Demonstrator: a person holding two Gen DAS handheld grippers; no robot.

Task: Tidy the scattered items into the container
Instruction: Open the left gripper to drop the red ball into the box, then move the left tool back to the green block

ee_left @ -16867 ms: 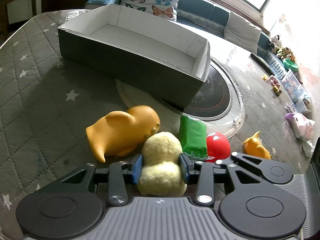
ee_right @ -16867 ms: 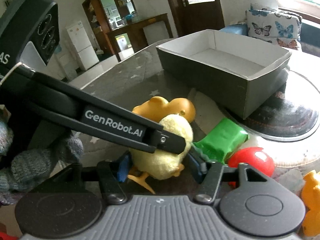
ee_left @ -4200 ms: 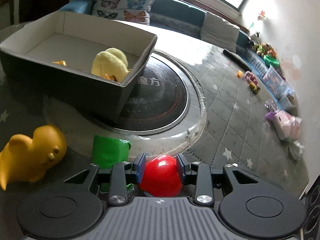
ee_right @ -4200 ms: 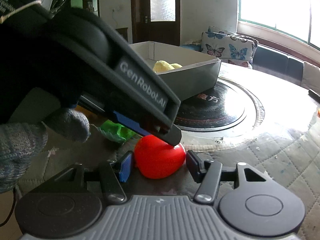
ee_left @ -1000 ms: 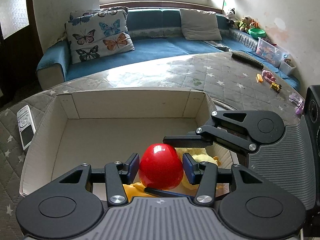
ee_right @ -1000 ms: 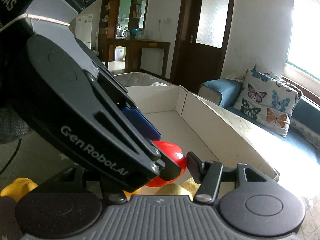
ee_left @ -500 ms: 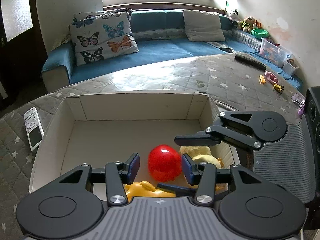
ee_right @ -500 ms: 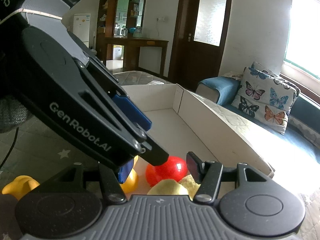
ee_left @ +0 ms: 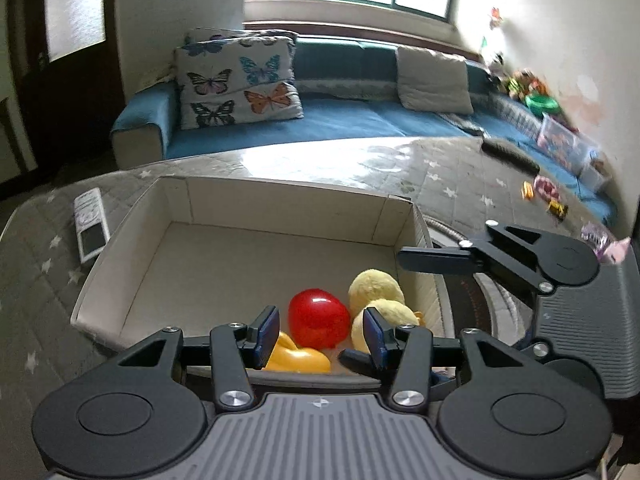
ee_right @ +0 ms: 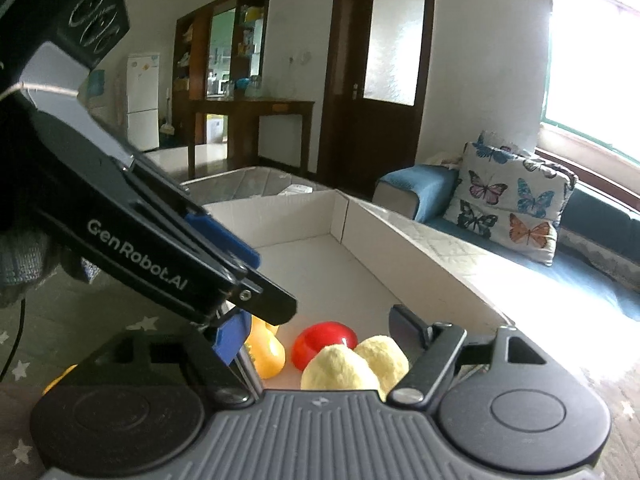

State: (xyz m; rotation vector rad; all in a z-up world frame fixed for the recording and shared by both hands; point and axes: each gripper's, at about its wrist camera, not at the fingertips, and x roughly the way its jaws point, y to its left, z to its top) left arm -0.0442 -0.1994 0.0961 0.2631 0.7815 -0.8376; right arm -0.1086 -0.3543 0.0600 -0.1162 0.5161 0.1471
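- Left wrist view, far left: a remote lay on the quilted counter, just outside the left wall of the open box.
- The left half of the box floor was bare. All the toys in sight sat crowded into its near right corner.
- The left gripper hovered over the near rim with its jaws wide and nothing between them.
- Directly ahead of and below the gap lay a red ball, with a yellow toy touching its near left side. A yellow plush chick pressed against its right, hard by the box's right wall.
- The right gripper reached in from the right over that wall, beside the chick.
- Farther right, a few small bits lay on the counter well apart from the box. They were too blurred to name, and the right gripper was the nearer of the two.
- Right wrist view, lower left: a sliver of yellow showed outside the box, on the left gripper's side. What it was could not be told.
- The right gripper also had its jaws wide and empty, and the ball, the yellow toy and the chick sat just ahead inside the box.
- Judged from this, both grippers would have to back away from the box, since anything loose lay off to either side of it.
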